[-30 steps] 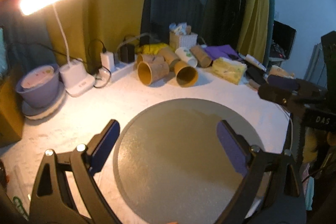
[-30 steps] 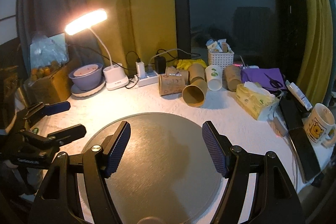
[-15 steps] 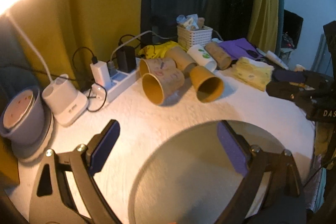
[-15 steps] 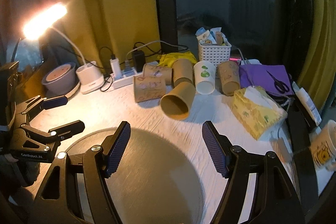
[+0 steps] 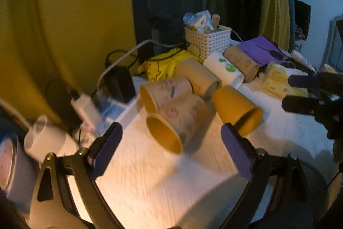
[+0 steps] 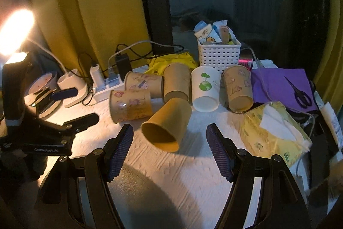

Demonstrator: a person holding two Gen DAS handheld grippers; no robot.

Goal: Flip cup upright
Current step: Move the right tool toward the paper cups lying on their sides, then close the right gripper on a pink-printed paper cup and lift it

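Right wrist view: a plain brown cup (image 6: 166, 125) is seen lying on its side on the white counter (image 6: 193, 175), mouth turned toward the camera, just ahead of the right tongs (image 6: 169, 152). The right tongs are spread wide, nothing held, the cup's mouth falling between the two pads but ahead of them. Just left of it a printed cup (image 6: 130, 105) lies on its side, touching a second printed cup (image 6: 144, 83) behind it. Another brown cup (image 6: 176, 84) lies behind the plain one. A white cup with a green print (image 6: 205, 89) and a cartoon-print cup (image 6: 238, 87) are seen to the right, mouths toward the camera. A white basket (image 6: 218, 57) stands behind them, a power strip (image 6: 107, 87) to the left, a yellow tissue pack (image 6: 272, 132) and scissors (image 6: 300, 93) on a purple cloth (image 6: 278, 83) to the right. The left tongs (image 6: 75, 104) are seen at far left, spread, empty, above the counter beside the printed cups.

Left wrist view, blurred: the left tongs (image 5: 171, 149) are spread and empty, with the near printed cup (image 5: 178, 121) just ahead between the pads. The plain brown cup (image 5: 238, 109) lies to its right, near the right pad. The right tongs (image 5: 300, 91) are seen at right edge, spread.
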